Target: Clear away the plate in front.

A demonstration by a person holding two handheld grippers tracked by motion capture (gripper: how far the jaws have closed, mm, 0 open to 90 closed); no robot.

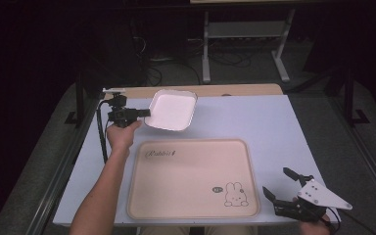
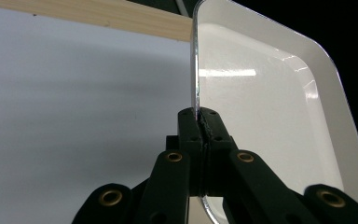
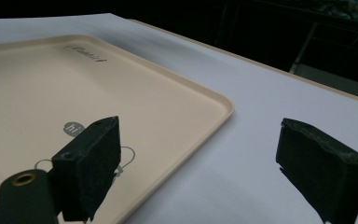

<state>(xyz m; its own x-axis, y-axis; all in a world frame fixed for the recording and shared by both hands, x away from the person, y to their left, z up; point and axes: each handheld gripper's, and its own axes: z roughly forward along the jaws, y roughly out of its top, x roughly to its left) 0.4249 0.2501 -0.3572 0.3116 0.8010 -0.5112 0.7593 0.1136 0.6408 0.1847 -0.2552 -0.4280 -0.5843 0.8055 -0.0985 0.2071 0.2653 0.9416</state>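
White dish (image 1: 172, 109), shallow and rectangular with rounded corners, is pinched by its near-left rim in the left tongs (image 1: 144, 113), jaws clamped tight on that thin edge. In the left gripper view the dish (image 2: 270, 116) stands edge-on above the left tongs (image 2: 200, 122), its glossy inside facing to the right of the jaws. It looks lifted and tilted off the table (image 1: 254, 117), though from above I cannot be sure the far edge is clear of the surface. The left hand (image 1: 121, 135) is stretched well forward, forearm running straight up from the bottom edge, black cable trailing beside it.

Just nearer the person than those tongs lies a big beige tray (image 1: 176, 196) with a rabbit drawing (image 1: 234, 194) and script lettering, flat on the table.

The right tongs (image 1: 278, 182) sit low at the near right corner, jaws spread wide and holding nothing, grey plate on top. In the right gripper view the right tongs (image 3: 198, 163) hang over the table (image 3: 261, 116), the tray's corner (image 3: 168, 116) just beside the left jaw.
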